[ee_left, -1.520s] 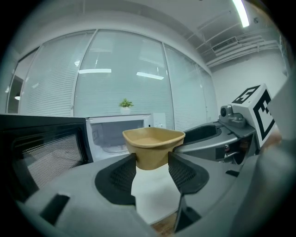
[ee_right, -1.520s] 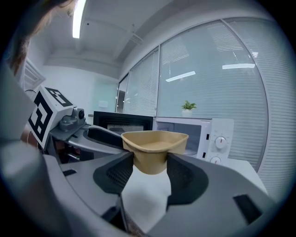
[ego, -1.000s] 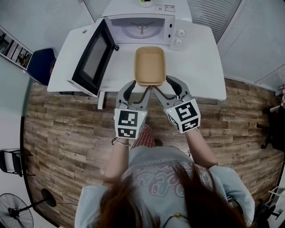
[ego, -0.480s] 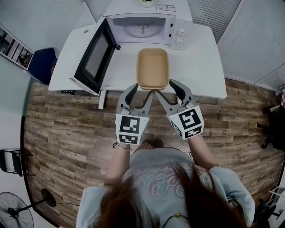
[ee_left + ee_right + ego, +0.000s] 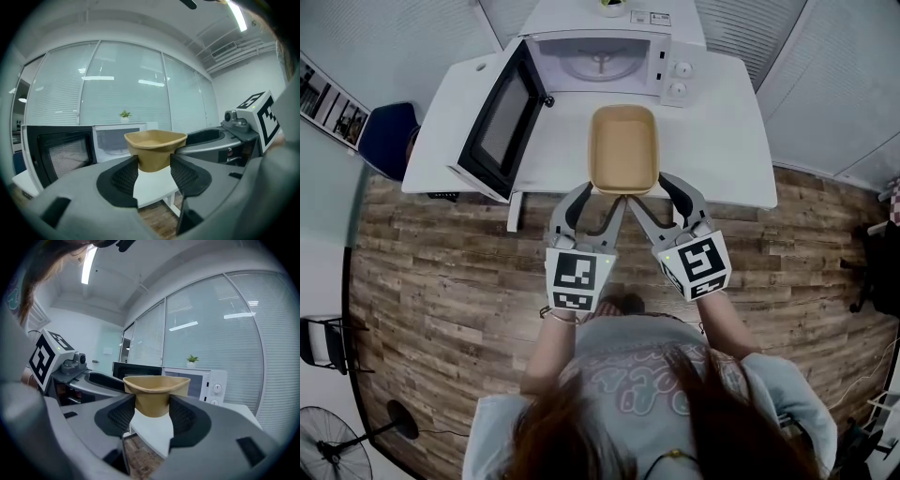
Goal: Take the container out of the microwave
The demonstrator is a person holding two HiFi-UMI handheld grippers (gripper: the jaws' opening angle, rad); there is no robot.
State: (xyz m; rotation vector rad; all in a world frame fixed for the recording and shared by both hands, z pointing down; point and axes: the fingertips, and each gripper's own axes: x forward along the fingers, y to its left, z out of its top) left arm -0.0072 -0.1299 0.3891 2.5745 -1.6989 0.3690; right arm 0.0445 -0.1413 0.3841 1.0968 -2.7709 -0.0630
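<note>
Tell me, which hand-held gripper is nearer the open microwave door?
The left hand-held gripper: it grips the container corner nearest the microwave door; the right hand-held gripper grips the other corner.

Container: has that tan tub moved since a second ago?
Yes. The container has come away from the microwave, toward the near edge of the table.

White table (image 5: 727,141) on wood-plank floor (image 5: 441,291) — blue chair (image 5: 386,137) just beside its left end, fan (image 5: 333,455) well apart.

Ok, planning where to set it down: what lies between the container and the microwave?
Nothing: only bare white table between the container and the microwave, as the head view shows.
</note>
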